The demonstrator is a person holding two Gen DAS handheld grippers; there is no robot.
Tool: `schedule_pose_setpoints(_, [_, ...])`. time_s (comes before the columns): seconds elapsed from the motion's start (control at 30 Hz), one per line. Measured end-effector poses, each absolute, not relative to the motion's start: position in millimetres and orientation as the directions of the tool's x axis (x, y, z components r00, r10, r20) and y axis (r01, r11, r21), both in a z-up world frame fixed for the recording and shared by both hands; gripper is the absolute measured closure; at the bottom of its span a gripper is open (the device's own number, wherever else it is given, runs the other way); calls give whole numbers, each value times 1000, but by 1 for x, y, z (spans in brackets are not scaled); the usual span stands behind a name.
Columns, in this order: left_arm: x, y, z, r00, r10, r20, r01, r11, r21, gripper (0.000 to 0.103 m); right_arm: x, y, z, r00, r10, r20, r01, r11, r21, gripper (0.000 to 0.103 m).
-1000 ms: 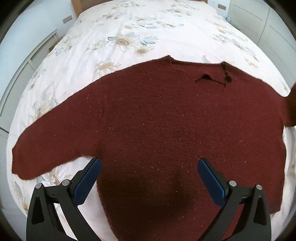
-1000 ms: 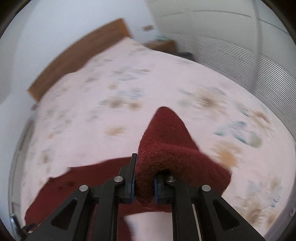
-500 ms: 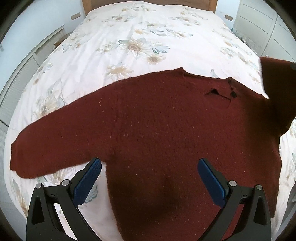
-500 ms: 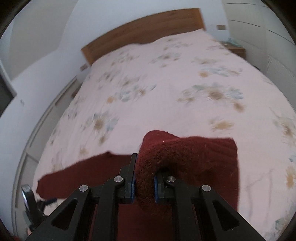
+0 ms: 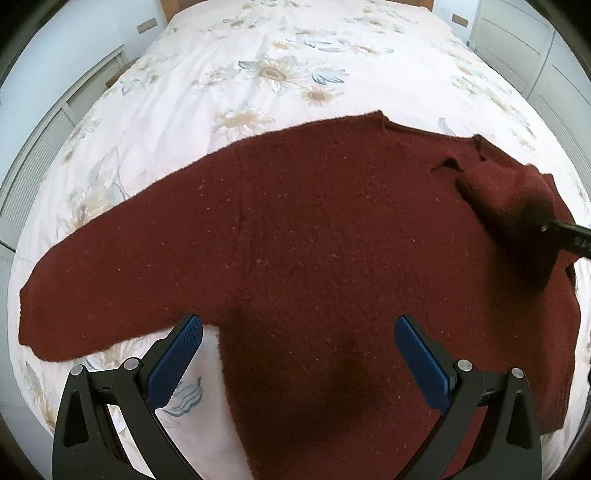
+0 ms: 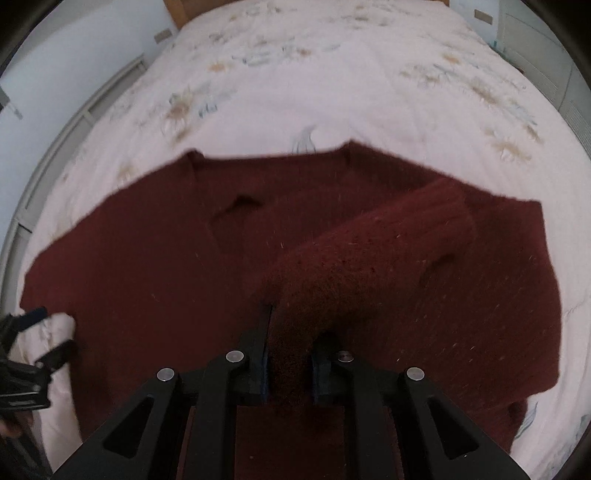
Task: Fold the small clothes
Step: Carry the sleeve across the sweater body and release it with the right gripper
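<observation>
A dark red knit sweater point(image 5: 314, 236) lies flat on the bed, its left sleeve point(image 5: 92, 295) stretched out to the left. My left gripper point(image 5: 295, 354) is open and empty above the sweater's lower hem. My right gripper point(image 6: 288, 354) is shut on the cuff of the right sleeve point(image 6: 369, 266), which it holds folded across the sweater's body point(image 6: 155, 266). The right gripper also shows at the right edge of the left wrist view point(image 5: 569, 236), and the left gripper at the left edge of the right wrist view point(image 6: 26, 354).
The sweater rests on a white bedspread with a flower print point(image 5: 280, 70). A wooden headboard point(image 6: 184, 9) stands at the far end. White cupboard fronts point(image 5: 532, 40) run along the right, and a white wall and panels point(image 5: 55, 122) along the left.
My right gripper has carried the right sleeve up, over and inward, and it now lies across the sweater's body. My left gripper has stayed open over the hem.
</observation>
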State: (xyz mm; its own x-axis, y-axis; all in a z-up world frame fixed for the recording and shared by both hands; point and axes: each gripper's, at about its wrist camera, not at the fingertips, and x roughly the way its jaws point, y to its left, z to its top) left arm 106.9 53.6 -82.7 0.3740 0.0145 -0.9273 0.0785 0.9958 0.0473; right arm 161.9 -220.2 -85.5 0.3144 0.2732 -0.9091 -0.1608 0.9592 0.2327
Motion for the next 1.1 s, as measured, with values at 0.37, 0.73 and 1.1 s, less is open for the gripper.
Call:
schedule_pose_setpoints(0.37, [107, 52, -82, 363, -31, -931, 84, 996, 0, 1, 159, -216, -88, 309, 173, -935, -178, 977, 122, 29])
schedule_pose_setpoints(0.73, [111, 32, -76, 361, -41, -932, 140, 990, 10, 1, 130, -294, -51, 372, 155, -915, -137, 984, 111, 20])
schedule_pose_setpoints(1.1, [132, -51, -71, 360, -87, -929, 314, 949, 33, 1, 98, -395, -82, 341, 11, -940, 41, 999, 26, 20])
